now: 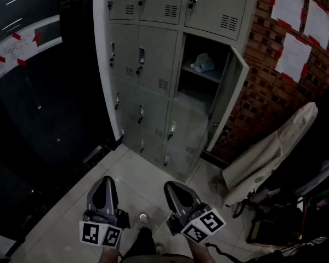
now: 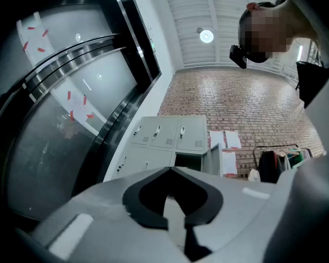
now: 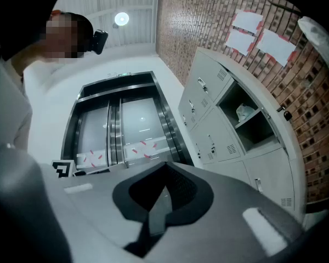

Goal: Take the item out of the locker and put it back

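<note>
A grey bank of lockers (image 1: 153,64) stands ahead against a brick wall. One locker door (image 1: 226,100) hangs open to the right. On the shelf inside lies a pale crumpled item (image 1: 203,63), also seen small in the right gripper view as the pale item (image 3: 244,112). My left gripper (image 1: 105,182) and right gripper (image 1: 172,189) are held low near the floor, well short of the lockers, both shut and empty. In the left gripper view the open locker (image 2: 189,161) shows just above the shut jaws.
A dark glass door (image 1: 38,108) with red-taped notices fills the left. Papers (image 1: 296,32) are pinned on the brick wall. A beige coat (image 1: 274,152) hangs at the right over dark clutter (image 1: 285,223). Pale floor tiles (image 1: 137,179) lie before the lockers.
</note>
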`<state>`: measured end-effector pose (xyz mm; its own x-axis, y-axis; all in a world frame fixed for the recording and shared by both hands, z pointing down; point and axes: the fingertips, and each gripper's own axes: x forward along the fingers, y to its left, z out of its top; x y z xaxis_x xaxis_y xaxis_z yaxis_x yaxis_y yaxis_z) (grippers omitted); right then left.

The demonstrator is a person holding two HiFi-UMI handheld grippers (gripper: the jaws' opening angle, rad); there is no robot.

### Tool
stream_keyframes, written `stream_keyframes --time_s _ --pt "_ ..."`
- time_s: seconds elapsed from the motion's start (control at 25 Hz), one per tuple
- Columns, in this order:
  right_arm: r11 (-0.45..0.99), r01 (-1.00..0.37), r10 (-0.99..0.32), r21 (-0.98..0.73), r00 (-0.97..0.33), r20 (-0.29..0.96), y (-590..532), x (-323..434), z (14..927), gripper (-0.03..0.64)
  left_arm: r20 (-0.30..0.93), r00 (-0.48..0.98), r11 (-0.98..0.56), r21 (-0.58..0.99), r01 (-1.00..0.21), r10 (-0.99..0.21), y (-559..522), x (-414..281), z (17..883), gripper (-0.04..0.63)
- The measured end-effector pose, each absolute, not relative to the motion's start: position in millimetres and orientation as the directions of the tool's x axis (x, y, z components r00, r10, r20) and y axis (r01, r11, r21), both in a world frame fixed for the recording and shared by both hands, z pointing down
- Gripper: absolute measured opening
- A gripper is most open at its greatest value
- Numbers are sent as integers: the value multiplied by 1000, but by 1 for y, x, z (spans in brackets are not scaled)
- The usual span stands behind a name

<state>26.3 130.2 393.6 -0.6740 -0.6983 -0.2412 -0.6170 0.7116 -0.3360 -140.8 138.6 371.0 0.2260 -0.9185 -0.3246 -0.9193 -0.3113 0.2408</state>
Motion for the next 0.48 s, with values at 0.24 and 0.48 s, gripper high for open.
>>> stream_keyframes --time_s 0.24,0.48 --pt "732 -605 -678 -314 -691 -248 70 18 403 -5 -326 230 -318 249 -915 -917 76 -144 387 6" --pt "718 -632 -694 -292 -679 -240 -13 4 404 -5 -334 244 -337 258 -905 -910 -17 -159 386 6"
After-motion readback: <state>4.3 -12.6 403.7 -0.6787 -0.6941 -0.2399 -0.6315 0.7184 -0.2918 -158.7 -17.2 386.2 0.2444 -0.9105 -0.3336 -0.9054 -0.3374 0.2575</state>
